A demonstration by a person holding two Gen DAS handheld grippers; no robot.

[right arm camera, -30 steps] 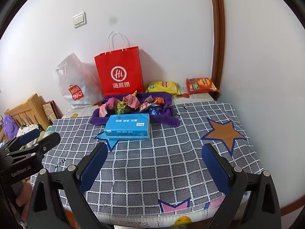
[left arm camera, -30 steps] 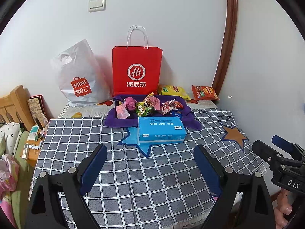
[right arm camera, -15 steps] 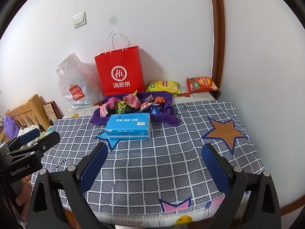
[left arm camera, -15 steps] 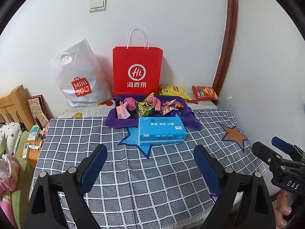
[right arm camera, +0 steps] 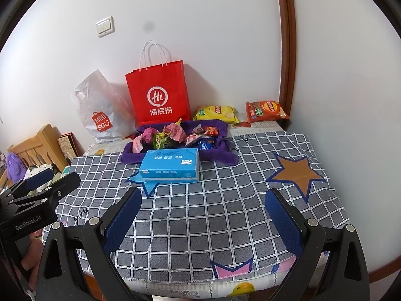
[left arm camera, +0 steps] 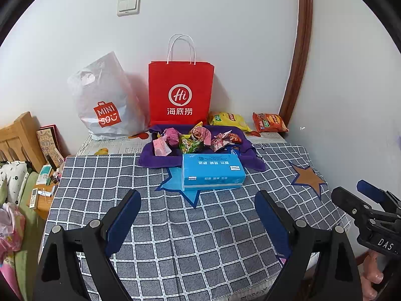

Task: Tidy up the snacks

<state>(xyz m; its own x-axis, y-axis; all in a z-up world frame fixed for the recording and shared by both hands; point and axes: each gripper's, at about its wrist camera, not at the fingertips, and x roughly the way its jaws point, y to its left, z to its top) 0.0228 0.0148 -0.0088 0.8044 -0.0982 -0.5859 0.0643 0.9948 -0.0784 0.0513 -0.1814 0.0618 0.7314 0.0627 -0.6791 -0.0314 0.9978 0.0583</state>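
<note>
Several small wrapped snacks [left arm camera: 193, 139] [right arm camera: 173, 134] lie piled in a purple cloth tray [left arm camera: 150, 156] [right arm camera: 223, 154] at the back of the table. A yellow chip bag [left arm camera: 229, 120] [right arm camera: 216, 113] and an orange chip bag [left arm camera: 269, 122] [right arm camera: 265, 110] lie behind it by the wall. My left gripper [left arm camera: 198, 219] hovers open over the checked cloth at the near edge, holding nothing. My right gripper [right arm camera: 203, 215] is open too, equally far from the snacks and holding nothing. Each gripper shows at the edge of the other's view.
A blue tissue pack [left arm camera: 213, 171] [right arm camera: 171, 165] lies right in front of the tray. A red paper bag [left arm camera: 180, 92] [right arm camera: 159, 92] and a white plastic bag [left arm camera: 105, 102] [right arm camera: 100, 110] stand against the wall. A wooden bed frame [left arm camera: 17, 135] and clutter lie left of the table.
</note>
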